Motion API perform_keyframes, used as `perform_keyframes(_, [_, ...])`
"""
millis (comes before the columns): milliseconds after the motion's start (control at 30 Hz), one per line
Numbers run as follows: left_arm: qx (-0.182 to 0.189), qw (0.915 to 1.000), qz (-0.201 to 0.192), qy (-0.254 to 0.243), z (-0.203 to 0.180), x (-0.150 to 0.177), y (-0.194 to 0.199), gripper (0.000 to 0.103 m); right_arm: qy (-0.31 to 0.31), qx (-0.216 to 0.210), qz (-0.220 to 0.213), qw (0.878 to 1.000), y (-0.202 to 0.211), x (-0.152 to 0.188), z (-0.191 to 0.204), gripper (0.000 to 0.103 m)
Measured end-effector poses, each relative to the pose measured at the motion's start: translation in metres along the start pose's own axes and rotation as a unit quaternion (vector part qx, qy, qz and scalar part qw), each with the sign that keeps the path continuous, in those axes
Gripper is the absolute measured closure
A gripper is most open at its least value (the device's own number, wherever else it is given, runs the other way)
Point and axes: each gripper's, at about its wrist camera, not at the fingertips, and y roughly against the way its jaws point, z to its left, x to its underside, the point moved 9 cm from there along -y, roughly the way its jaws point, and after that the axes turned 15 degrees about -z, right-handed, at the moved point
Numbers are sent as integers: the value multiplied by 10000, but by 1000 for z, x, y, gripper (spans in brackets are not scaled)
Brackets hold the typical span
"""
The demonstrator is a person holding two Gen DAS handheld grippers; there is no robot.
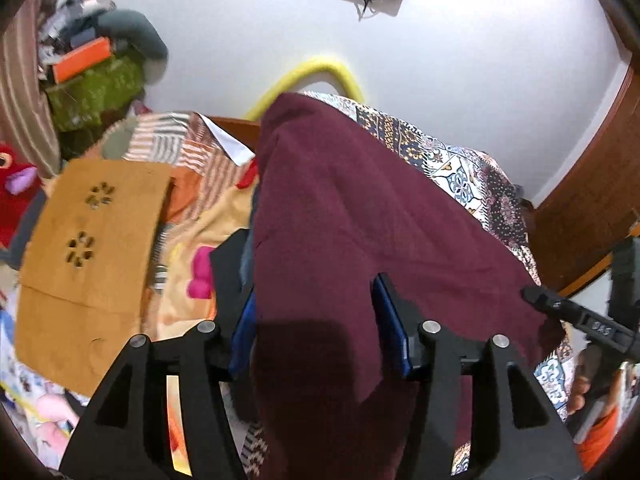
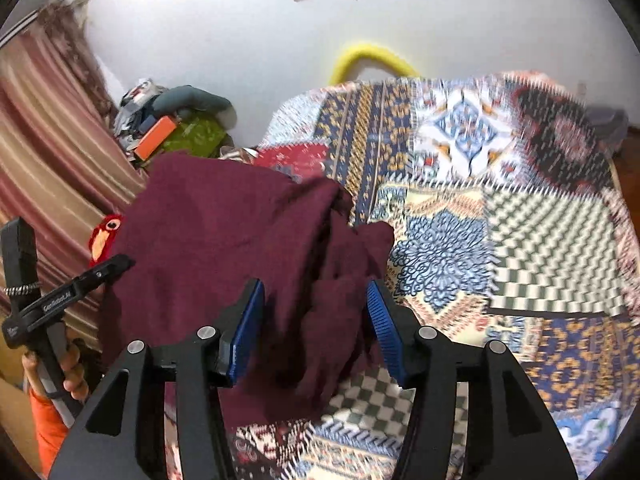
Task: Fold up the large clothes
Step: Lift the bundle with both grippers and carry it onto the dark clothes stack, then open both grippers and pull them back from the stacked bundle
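maroon garment [image 2: 224, 232] bunched on bed

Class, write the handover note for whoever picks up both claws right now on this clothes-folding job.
Left claw: open, maroon garment between its pads, not pinched.
Right claw: open, bunched maroon cloth between its pads, not pinched.
Garment: lies on the patterned bedspread, partly doubled over, right edge rumpled.
Done: apparently one fold laid down.
Left: smooth the rumpled edge, fold again, tidy.

Between your ribbed blue plastic fingers [image 2: 382, 332] you are seeing matt, fuzzy maroon cloth garment [image 2: 224, 236]; beyond them, printed patchwork cotton bedspread [image 2: 520, 240].
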Motion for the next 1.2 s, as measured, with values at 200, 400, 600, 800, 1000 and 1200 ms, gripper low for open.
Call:
perform_keyframes(200, [-200,9980,-468,-379,-17,-3,68,49,537,-206,-610,9965,73,-22,43,52])
perform_keyframes(400, [-69,9890,-1315,-667,-56,-15,169,49,949,-532,-1458,9833,166,-39,98,52])
perform_keyframes(600, [100,9694,-2325,-785,-93,-22,276,49,1344,-766,-2378,9589,250,-37,140,52])
perform_keyframes(800, [160,9446,-3161,-866,-120,-5,358,49,1520,-862,-3068,9356,307,-17,164,52])
perform_keyframes(1000, [-72,9178,-3843,-998,-136,27,405,49,1631,-806,-3246,9282,313,8,170,52])
perform_keyframes(1200, [-247,9071,-4046,-1139,-146,61,418,22,1521,-455,-3424,9261,307,21,157,12])
